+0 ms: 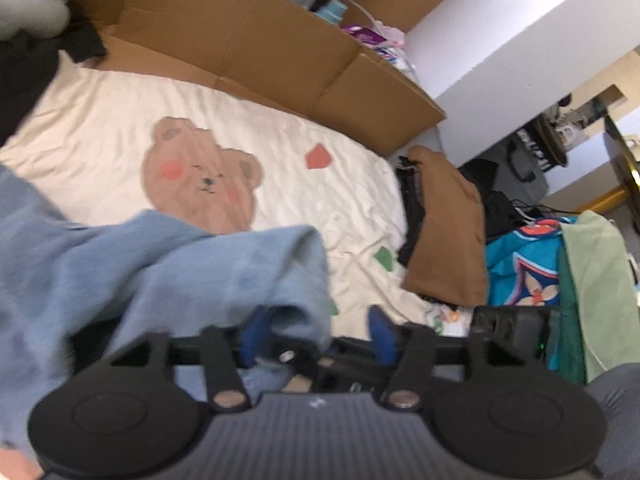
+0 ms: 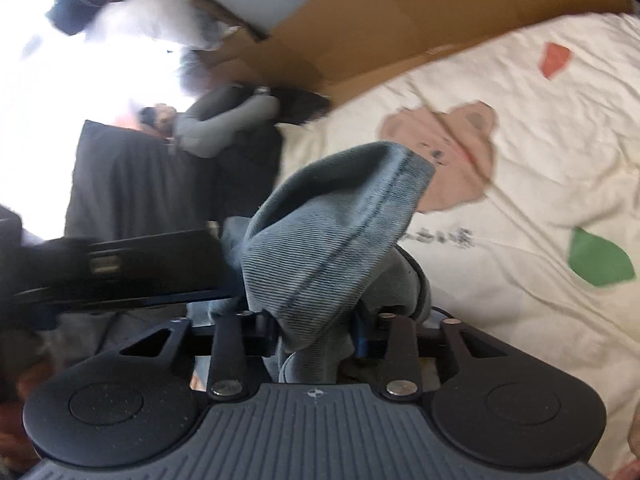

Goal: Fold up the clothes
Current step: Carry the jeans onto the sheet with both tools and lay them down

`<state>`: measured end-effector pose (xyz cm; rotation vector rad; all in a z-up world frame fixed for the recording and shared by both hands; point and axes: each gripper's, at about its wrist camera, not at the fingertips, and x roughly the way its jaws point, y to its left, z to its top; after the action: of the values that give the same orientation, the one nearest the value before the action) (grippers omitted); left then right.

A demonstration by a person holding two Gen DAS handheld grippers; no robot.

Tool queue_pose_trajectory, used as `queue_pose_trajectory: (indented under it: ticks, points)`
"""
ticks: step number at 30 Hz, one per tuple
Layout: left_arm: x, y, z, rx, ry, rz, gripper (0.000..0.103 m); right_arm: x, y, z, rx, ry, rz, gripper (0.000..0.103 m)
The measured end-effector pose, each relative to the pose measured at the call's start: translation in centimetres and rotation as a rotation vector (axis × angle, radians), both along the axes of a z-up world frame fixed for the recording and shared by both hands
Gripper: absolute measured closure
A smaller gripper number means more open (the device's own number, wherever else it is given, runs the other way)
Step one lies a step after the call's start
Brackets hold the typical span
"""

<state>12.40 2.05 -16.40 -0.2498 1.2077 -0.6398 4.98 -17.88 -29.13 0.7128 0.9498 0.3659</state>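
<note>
The right gripper [image 2: 316,320] is clamped on a bunched blue garment [image 2: 332,220] above a cream bedsheet [image 2: 540,184] with a bear print. The left gripper [image 1: 318,332] has its fingers spread, garment [image 1: 168,272] draped between them.

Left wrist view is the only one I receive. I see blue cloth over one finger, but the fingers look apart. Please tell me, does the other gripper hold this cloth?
Observer: Yes. In the right wrist view the right gripper is shut on the blue garment; a bunched fold with a stitched hem stands up from between its fingers.
Operator: Is the left gripper visible from there?
Observer: No. I see a black device to that side, but no blue fingers.
Operator: What lies beyond the cloth there?
Observer: The cream bedsheet with its bear print, and a dark clothes pile further left.
</note>
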Motion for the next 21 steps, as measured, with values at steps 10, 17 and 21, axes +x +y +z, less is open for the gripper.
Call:
queue_pose_trajectory:
  ticks: [10, 17, 21]
  points:
    - [-0.8, 7.9, -1.8, 0.141, 0.049, 0.231, 0.035, -0.3, -1.3, -0.6, 0.004, 0.043, -0.063, 0.086]
    - [-2.3, 13.9, -2.3, 0.256, 0.051, 0.411, 0.035, -1.5, -3.5, -0.9, 0.029, 0.081, -0.147, 0.094]
    - [-3.5, 17.0, -3.2, 0.305, 0.066, 0.488, 0.035, -2.1, -4.9, -0.8, 0.047, 0.1, -0.207, 0.096]
